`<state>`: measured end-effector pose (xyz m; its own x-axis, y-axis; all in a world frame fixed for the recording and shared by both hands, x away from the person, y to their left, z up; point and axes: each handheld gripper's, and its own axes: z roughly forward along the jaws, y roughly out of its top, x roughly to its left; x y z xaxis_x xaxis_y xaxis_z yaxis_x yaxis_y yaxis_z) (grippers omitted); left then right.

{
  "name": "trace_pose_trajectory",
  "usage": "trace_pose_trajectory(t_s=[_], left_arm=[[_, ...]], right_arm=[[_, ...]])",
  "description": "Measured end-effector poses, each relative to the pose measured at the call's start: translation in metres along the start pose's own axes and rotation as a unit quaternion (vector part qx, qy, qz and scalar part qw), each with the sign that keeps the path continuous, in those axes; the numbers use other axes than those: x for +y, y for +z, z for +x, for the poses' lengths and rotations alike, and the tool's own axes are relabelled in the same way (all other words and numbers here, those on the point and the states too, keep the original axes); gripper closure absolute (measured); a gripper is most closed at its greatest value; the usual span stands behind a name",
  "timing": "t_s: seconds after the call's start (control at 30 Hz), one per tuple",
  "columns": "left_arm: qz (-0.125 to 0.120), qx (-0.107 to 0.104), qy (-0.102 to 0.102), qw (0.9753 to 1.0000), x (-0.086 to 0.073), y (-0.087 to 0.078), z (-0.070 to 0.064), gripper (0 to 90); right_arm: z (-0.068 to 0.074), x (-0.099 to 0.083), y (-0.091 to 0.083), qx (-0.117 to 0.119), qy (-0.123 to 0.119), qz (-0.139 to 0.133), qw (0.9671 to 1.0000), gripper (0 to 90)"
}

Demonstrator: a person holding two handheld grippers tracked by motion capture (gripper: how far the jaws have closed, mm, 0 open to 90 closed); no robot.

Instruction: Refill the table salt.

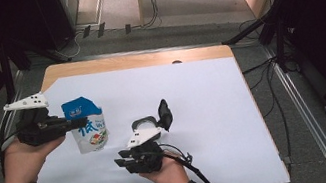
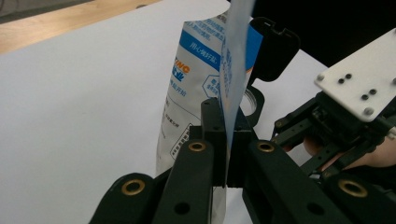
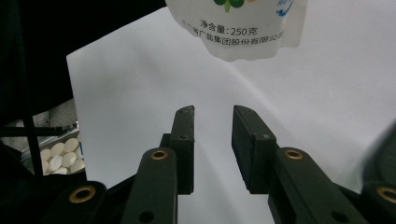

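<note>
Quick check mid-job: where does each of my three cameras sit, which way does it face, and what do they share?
High view: above the near table edge, looking forward and down on the white table sheet; both forearms, the left tool and the right tool show.
Left gripper view: rides the left tool, looking along its jaws clamped on the blue-and-white pouch; the right tool shows beyond.
Right gripper view: rides the right tool, jaws apart, facing the pouch's bottom edge.
Shared: the pouch, in all three.
</note>
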<state>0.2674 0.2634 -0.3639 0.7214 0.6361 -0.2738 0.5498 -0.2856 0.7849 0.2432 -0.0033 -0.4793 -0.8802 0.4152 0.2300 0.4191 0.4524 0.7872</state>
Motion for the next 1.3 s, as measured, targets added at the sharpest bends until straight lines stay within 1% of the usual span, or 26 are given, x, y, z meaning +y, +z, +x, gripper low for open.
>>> trace_pose_trajectory(t_s=[0.07,0.1,0.17,0.23,0.27,0.3,0.33,0.37,0.4,0.43,0.5,0.57,0.63,0.67,0.7,0.73,0.77,0.8,0.83,0.93,1.0,1.03,1.07,1.1,1.27,1.3], left_arm=[[-0.003,0.006,-0.001,1.0000,-0.001,0.000,-0.002,90.0],[-0.002,0.001,-0.002,1.0000,-0.001,0.000,-0.002,90.0],[-0.002,0.007,-0.001,1.0000,-0.003,0.001,-0.006,90.0],[-0.001,0.010,0.000,0.9999,-0.003,0.002,-0.007,90.0],[0.001,0.007,0.000,1.0000,-0.004,0.002,-0.008,90.0],[0.003,0.012,0.003,0.9999,-0.004,0.002,-0.009,90.0],[0.007,0.006,0.002,1.0000,-0.004,0.003,-0.011,90.0],[0.007,0.006,0.002,1.0000,-0.004,0.003,-0.011,90.0],[0.009,0.003,0.002,1.0000,-0.004,0.003,-0.013,90.0],[0.009,0.003,0.002,1.0000,-0.004,0.003,-0.013,90.0],[0.010,0.001,0.003,0.9999,-0.004,0.002,-0.016,90.0],[0.013,-0.010,0.004,0.9998,-0.003,0.001,-0.021,90.0],[0.013,-0.009,0.006,0.9999,-0.003,0.000,-0.023,90.0],[0.012,-0.015,0.005,0.9998,-0.003,-0.001,-0.025,90.0],[0.013,-0.020,0.011,0.9997,-0.001,-0.002,-0.029,90.0],[0.013,-0.020,0.011,0.9997,-0.001,-0.002,-0.029,90.0],[0.010,-0.028,0.010,0.9995,0.000,-0.003,-0.032,90.0],[0.010,-0.028,0.010,0.9995,0.000,-0.003,-0.032,90.0],[0.012,-0.037,0.011,0.9992,0.001,-0.003,-0.033,90.0],[0.013,-0.040,0.009,0.9991,0.001,-0.002,-0.034,90.0],[0.015,-0.044,0.005,0.9989,0.000,-0.002,-0.030,90.0],[0.018,-0.040,0.004,0.9990,-0.001,0.000,-0.029,90.0],[0.018,-0.040,0.004,0.9990,-0.001,0.000,-0.029,90.0],[0.016,-0.048,-0.004,0.9987,-0.001,0.001,-0.028,90.0],[0.015,-0.042,-0.001,0.9990,-0.001,-0.001,-0.027,90.0],[0.014,-0.042,-0.004,0.9990,-0.002,-0.001,-0.025,90.0]], right_arm=[[0.000,0.000,0.005,0.000,-0.001,0.001,1.0000,69.8],[0.000,0.000,0.010,-0.003,-0.002,0.001,1.0000,69.8],[-0.001,-0.001,0.025,-0.006,0.004,0.002,1.0000,67.4],[-0.001,-0.001,0.028,-0.003,0.006,0.000,1.0000,67.4],[-0.002,-0.003,0.034,-0.005,0.009,-0.005,0.9999,67.3],[-0.002,-0.003,0.034,-0.005,0.009,-0.005,0.9999,67.3],[-0.002,-0.003,0.040,-0.011,0.004,-0.003,0.9999,63.7],[-0.002,-0.003,0.040,-0.011,0.004,-0.003,0.9999,63.7],[-0.004,-0.004,0.045,-0.019,0.006,0.003,0.9998,62.3],[-0.005,-0.004,0.046,-0.016,0.008,0.005,0.9998,60.9],[-0.005,-0.005,0.047,-0.017,0.008,0.007,0.9998,59.5],[-0.005,-0.006,0.049,-0.024,-0.001,0.009,0.9997,55.5],[-0.006,-0.006,0.050,-0.024,-0.003,0.005,0.9997,54.5],[-0.007,-0.005,0.050,-0.025,-0.003,0.003,0.9997,54.6],[-0.007,-0.005,0.050,-0.026,-0.004,0.002,0.9996,54.5],[-0.007,-0.005,0.050,-0.027,-0.004,0.000,0.9996,54.5],[-0.008,-0.005,0.050,-0.029,-0.003,-0.003,0.9996,54.6],[-0.008,-0.005,0.050,-0.029,-0.003,-0.003,0.9996,54.6],[-0.010,-0.004,0.050,-0.032,0.002,-0.008,0.9995,54.6],[-0.011,-0.004,0.051,-0.032,0.005,-0.016,0.9993,54.7],[-0.011,-0.004,0.051,-0.036,0.004,-0.023,0.9991,55.5],[-0.010,-0.004,0.051,-0.043,0.000,-0.029,0.9986,58.6],[-0.010,-0.004,0.051,-0.043,0.000,-0.029,0.9986,58.6],[-0.009,-0.003,0.050,-0.039,0.005,-0.035,0.9986,62.0],[-0.007,-0.004,0.050,-0.042,0.006,-0.043,0.9982,61.5],[-0.007,-0.003,0.049,-0.036,0.007,-0.040,0.9985,61.0]])
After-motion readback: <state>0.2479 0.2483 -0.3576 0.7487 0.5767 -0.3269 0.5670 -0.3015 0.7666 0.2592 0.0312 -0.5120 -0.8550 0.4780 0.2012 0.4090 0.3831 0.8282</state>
